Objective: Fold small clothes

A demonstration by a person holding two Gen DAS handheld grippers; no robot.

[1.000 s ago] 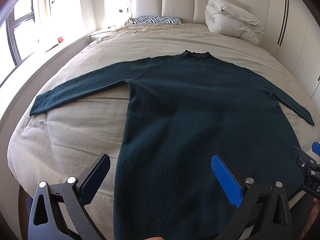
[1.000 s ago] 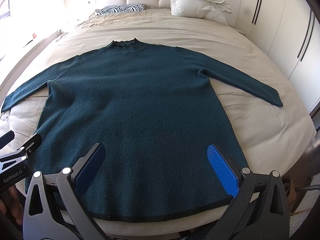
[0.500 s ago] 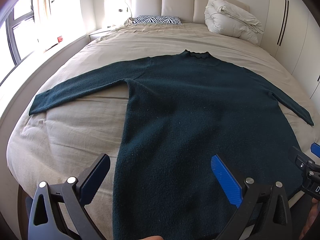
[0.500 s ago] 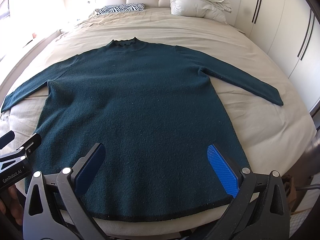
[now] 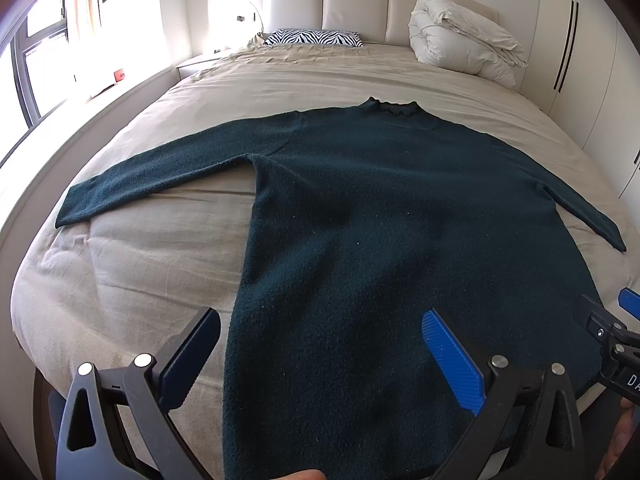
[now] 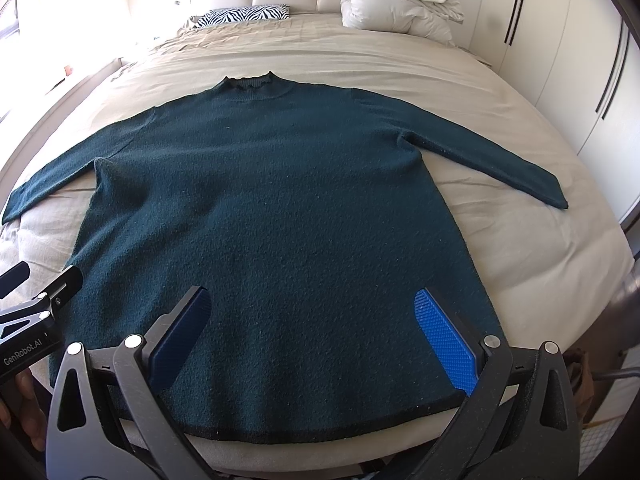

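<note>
Nothing is shifting since earlier: both the left gripper (image 5: 320, 356) and right gripper (image 6: 310, 334) are hovering released over the sweater's (image 6: 272, 216) near hem (collar far) on the bed (image 6: 540, 256).

A home bedroom in daylight: a wide bed (image 5: 280, 80) in beige linen stands against a padded headboard (image 5: 356, 4), with a zebra-print pillow (image 5: 314, 37) and a bundled white duvet (image 5: 464, 40) at its head, built-in wardrobes (image 6: 560, 52) alongside and a curtained window (image 5: 36, 52) opposite.
</note>
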